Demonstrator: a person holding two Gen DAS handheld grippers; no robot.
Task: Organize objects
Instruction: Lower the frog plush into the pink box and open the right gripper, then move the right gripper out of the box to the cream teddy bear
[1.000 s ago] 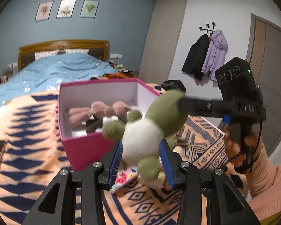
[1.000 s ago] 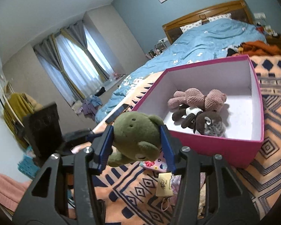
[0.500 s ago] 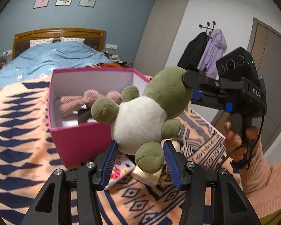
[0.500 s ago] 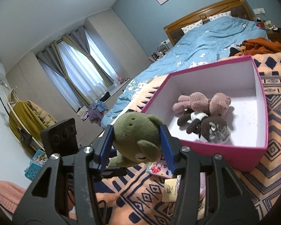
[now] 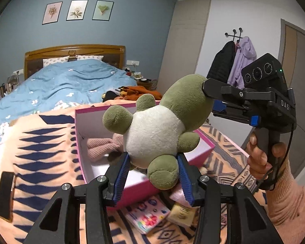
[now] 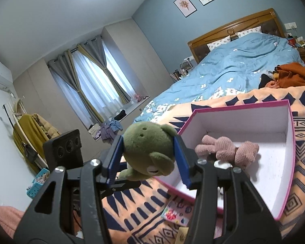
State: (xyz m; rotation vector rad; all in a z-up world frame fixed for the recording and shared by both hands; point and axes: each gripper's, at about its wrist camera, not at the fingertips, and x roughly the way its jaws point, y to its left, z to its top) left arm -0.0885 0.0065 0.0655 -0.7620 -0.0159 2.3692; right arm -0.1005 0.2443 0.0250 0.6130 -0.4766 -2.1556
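Green plush toy (image 5: pixel 156 126) above box rim (image 5: pixel 205 142)

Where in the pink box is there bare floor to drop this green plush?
The pink box has bare white floor along its far wall and right side, beyond the pink knitted toy. The near left corner is crowded. The right gripper holds the green plush.

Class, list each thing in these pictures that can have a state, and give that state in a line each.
green plush toy: held in the air above the box's near edge
right gripper: shut on the toy's head
left gripper: open, pads beside the toy's lower body
pink box: open, no lid on it
pink knitted toy: lying inside the box
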